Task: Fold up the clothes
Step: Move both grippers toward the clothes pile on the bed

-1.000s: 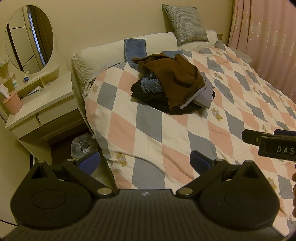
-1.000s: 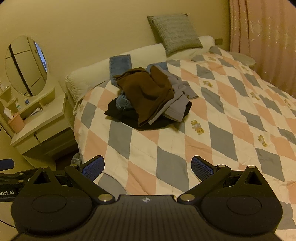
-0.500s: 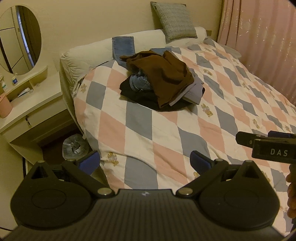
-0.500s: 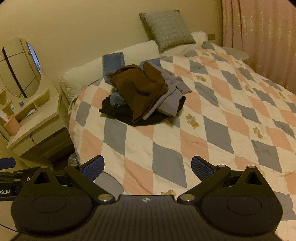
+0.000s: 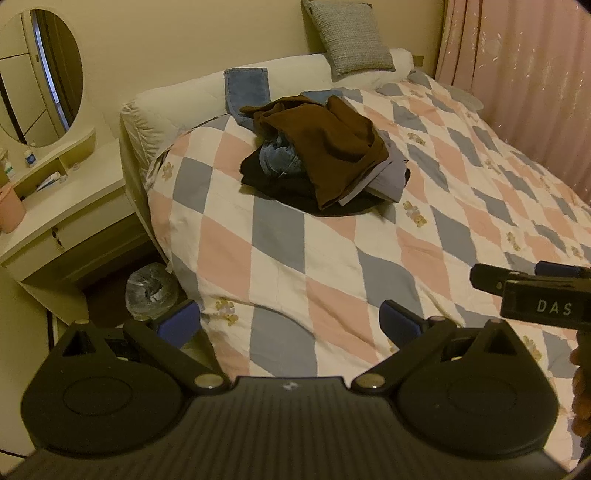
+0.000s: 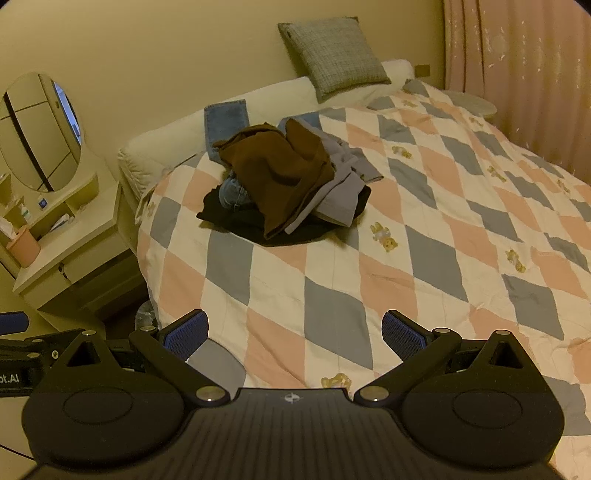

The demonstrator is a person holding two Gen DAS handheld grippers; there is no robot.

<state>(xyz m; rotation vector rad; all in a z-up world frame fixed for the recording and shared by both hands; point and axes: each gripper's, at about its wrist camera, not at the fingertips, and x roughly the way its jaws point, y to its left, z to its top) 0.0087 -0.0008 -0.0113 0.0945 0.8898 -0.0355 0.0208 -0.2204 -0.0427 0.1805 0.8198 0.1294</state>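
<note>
A heap of clothes (image 5: 325,166) (image 6: 284,188) lies on the checked quilt (image 5: 332,266) (image 6: 424,240) near the head of the bed: a brown garment (image 5: 332,147) on top, blue denim (image 5: 279,160), a grey-lilac piece (image 5: 384,177) and something black underneath. A folded pair of jeans (image 5: 246,86) (image 6: 226,120) rests against the white bolster. My left gripper (image 5: 291,319) hovers open over the bed's near corner, far short of the heap. My right gripper (image 6: 293,332) is open too, at about the same distance, and shows from the side in the left wrist view (image 5: 532,291).
A grey cushion (image 5: 349,35) (image 6: 332,55) leans on the wall behind the bolster. A white dressing table (image 5: 62,206) (image 6: 70,254) with an oval mirror and a pink cup (image 6: 24,245) stands left of the bed. A lined waste bin (image 5: 151,290) sits on the floor. Pink curtains (image 5: 524,81) hang on the right.
Both grippers have drifted toward the bed, so the heap and quilt look larger and the dressing table has slid left. Both stay open with nothing held.
</note>
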